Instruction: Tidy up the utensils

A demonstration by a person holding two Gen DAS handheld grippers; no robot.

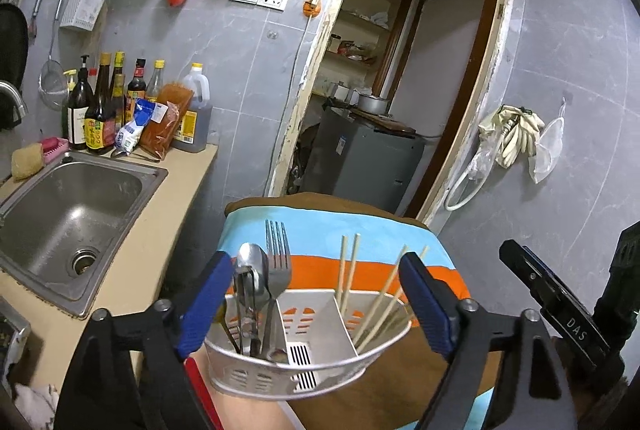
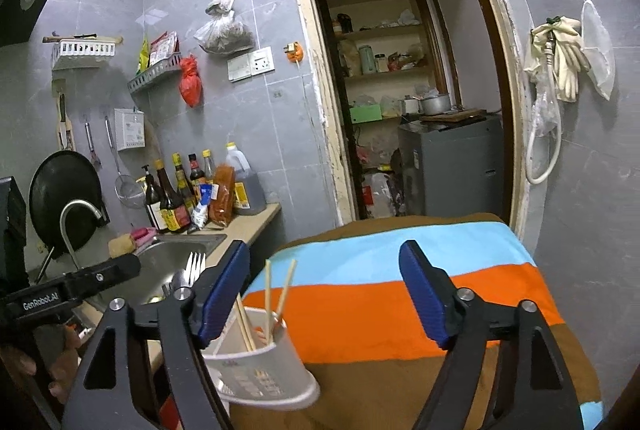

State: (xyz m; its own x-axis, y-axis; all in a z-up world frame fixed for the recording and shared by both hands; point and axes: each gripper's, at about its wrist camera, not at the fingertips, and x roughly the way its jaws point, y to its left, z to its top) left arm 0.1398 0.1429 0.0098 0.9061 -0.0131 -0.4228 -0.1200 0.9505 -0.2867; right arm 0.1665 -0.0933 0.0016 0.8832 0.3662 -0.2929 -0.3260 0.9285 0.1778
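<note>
The left gripper [image 1: 316,294] stands spread wide, its blue ribbed pads either side of the white slotted plastic utensil holder [image 1: 298,370] without touching it. The holder sits near the striped cloth's [image 1: 360,234] left edge, beside the steel sink [image 1: 72,213]. Between the jaws, a metal spoon [image 1: 252,266] and fork [image 1: 278,258] stand in the near-left compartment; pale wooden chopsticks [image 1: 380,294] lean in the right one. The right gripper [image 2: 324,298] is likewise released, the holder just inside its left jaw, bare cloth ahead. Grey tiled walls surround an open doorway [image 2: 404,89].

Striped cloth-covered table [image 2: 380,306] carries white utensil caddy [image 1: 296,370], standing upright.
</note>
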